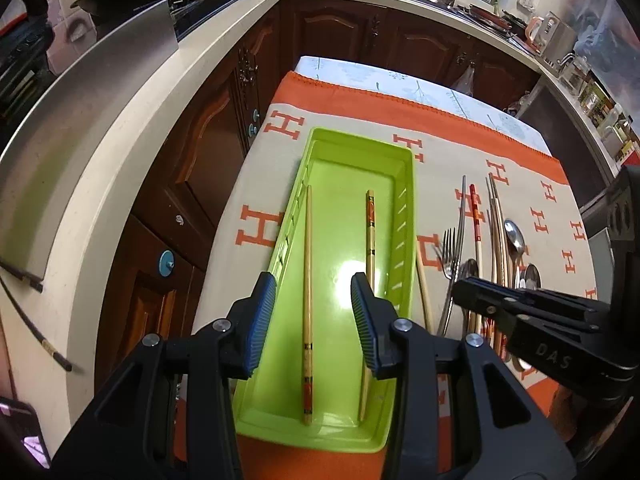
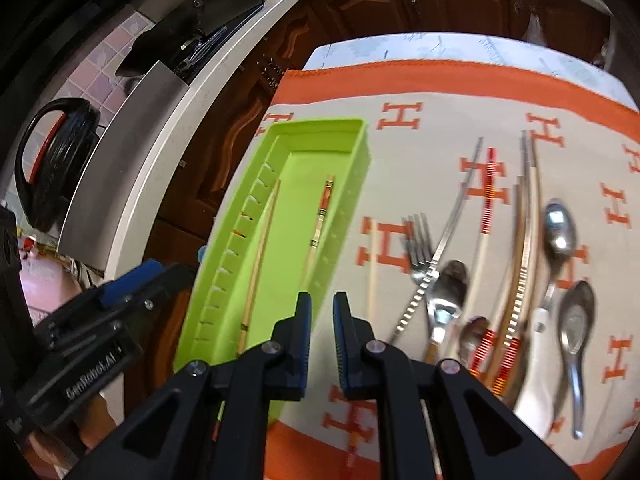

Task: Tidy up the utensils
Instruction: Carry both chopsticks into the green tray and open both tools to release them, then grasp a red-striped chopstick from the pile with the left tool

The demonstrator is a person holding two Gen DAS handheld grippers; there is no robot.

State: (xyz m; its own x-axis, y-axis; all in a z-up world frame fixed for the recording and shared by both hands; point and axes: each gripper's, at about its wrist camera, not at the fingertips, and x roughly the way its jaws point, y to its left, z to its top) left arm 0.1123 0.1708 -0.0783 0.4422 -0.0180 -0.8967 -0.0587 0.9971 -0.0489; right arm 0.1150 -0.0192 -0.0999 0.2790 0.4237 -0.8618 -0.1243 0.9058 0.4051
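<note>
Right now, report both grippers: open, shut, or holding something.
Left gripper: open, empty, above the green tray.
Right gripper: jaws slightly apart, nothing held between them.

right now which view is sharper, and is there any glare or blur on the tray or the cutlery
Left wrist view: sharper, with a bright glare patch on the floor of the green tray between the two chopsticks. Right wrist view: motion blur smears the fork and spoons on the cloth; no strong glare on the tray there. Both bend straight edges, fisheye.
</note>
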